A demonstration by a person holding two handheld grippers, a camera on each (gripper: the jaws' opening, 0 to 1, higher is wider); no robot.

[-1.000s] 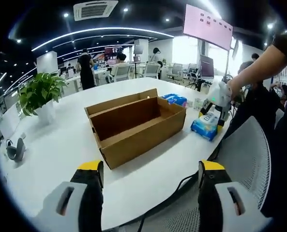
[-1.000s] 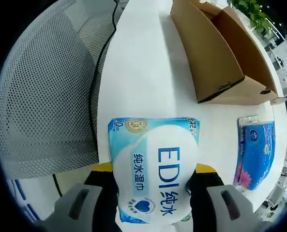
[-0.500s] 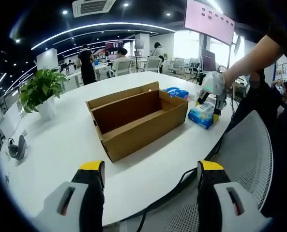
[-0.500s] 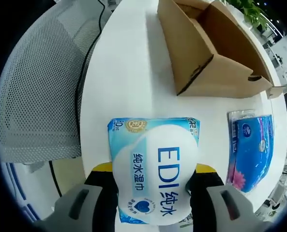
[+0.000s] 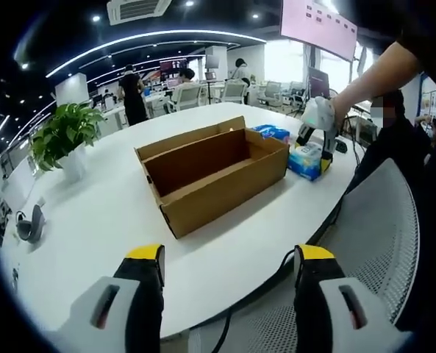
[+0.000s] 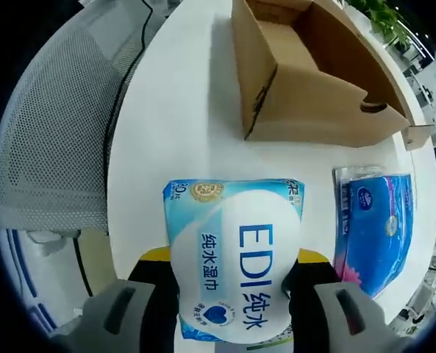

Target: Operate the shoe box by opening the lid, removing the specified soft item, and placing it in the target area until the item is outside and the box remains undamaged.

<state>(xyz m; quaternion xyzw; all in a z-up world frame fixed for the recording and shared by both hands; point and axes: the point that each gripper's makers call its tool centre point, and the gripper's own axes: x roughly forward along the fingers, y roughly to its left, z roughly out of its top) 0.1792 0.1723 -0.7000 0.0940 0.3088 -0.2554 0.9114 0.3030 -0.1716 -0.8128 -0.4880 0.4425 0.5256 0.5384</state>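
An open brown cardboard shoe box point(image 5: 210, 170) lies on the white table point(image 5: 85, 235), its inside bare. In the right gripper view the box point(image 6: 306, 81) is ahead at the top. My right gripper point(image 6: 232, 283) is shut on a light blue wet-wipe pack point(image 6: 234, 257) printed "EDI", held just above the table edge. The left gripper view shows that gripper point(image 5: 317, 147) and the pack point(image 5: 304, 160) to the right of the box. My left gripper point(image 5: 229, 283) stands open at the near table edge, nothing between its jaws.
A blue tissue pack point(image 6: 372, 220) lies on the table right of the held wipes. A grey mesh chair point(image 6: 63, 147) stands beside the table. A potted plant point(image 5: 62, 140) is at the far left. People sit at desks behind.
My right gripper has carried the wipe pack farther along the table, past the box's end and nearer the blue tissue pack. The left gripper stays open, its camera drifting slightly.
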